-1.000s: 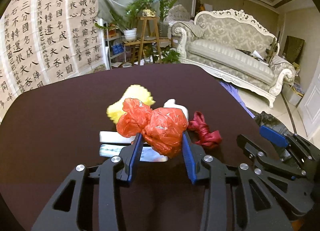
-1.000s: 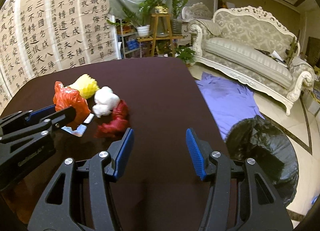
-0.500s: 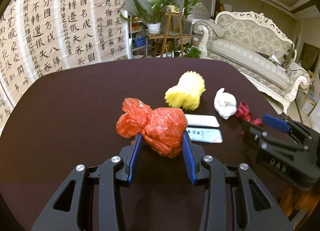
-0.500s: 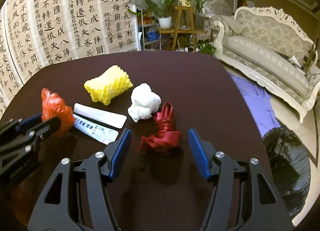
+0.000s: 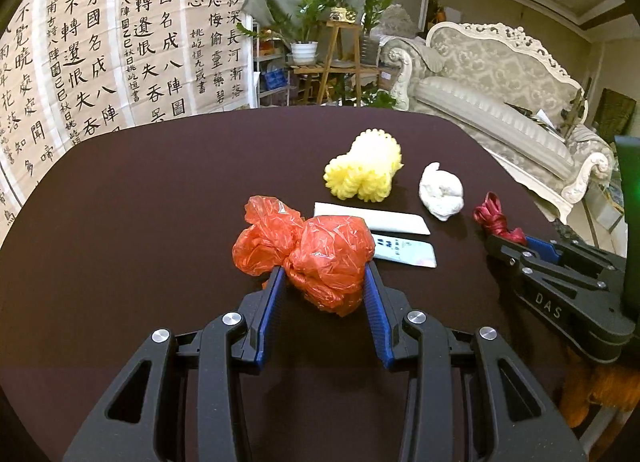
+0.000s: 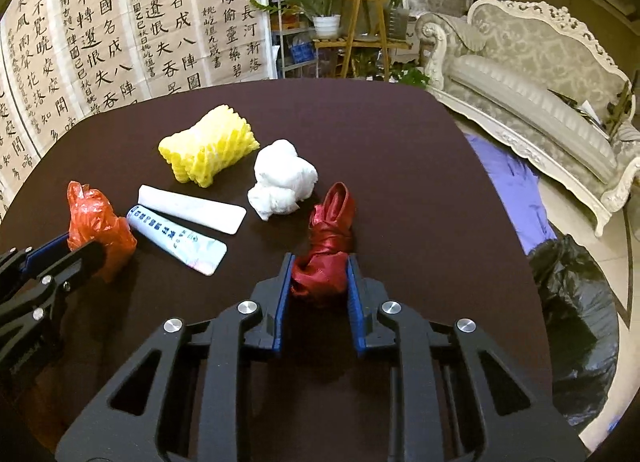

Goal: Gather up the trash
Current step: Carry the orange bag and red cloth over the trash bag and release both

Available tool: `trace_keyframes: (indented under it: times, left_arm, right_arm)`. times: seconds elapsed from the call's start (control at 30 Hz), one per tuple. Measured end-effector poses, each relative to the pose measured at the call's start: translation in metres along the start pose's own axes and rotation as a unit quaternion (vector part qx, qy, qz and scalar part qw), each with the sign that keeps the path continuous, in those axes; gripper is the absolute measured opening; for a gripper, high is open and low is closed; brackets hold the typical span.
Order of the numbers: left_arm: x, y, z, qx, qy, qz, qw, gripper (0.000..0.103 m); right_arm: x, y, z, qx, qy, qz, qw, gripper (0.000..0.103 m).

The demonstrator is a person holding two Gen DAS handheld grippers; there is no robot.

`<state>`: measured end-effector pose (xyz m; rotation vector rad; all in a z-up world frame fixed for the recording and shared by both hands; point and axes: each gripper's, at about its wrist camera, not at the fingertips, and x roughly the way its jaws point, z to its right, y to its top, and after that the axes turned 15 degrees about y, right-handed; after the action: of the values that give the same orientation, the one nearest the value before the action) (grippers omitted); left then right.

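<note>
The left gripper (image 5: 324, 282) pinches a crumpled orange plastic bag (image 5: 308, 254) in its jaws. The right gripper (image 6: 318, 278) has just been closing its jaws, which now clamp a dark red ribbon wad (image 6: 328, 246). Left on the desk (image 6: 400, 150): a yellow foam net (image 6: 208, 150), a white tissue ball (image 6: 282, 178) and two flat wrappers (image 6: 188, 230) (side by side). The black trash bag (image 6: 572, 310) waits on the floor, so nothing shown is binned yet.

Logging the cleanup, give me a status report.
Left gripper shut on orange bag. Right gripper just closed on red ribbon. Yellow net, white wad, two packets remain. Nothing blocking.
</note>
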<state>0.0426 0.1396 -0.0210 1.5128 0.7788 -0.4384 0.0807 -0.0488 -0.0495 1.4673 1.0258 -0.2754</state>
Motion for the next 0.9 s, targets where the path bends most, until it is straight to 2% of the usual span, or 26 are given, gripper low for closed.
trace_keyframes:
  times: [0.3, 0.63, 0.9]
  left_arm:
    - [-0.028, -0.008, 0.031, 0.022, -0.042, 0.02, 0.9987, 0.04]
    - [-0.047, -0.012, 0.109, 0.068, -0.116, 0.026, 0.9905, 0.04]
    - [-0.062, -0.013, 0.176, 0.111, -0.158, 0.043, 0.9801, 0.04]
  right_arm:
    - [-0.06, -0.023, 0.034, 0.038, -0.041, 0.05, 0.997, 0.023]
    - [-0.114, -0.06, 0.101, 0.103, -0.125, 0.078, 0.984, 0.023]
    - [-0.138, -0.075, 0.141, 0.131, -0.166, 0.098, 0.972, 0.023]
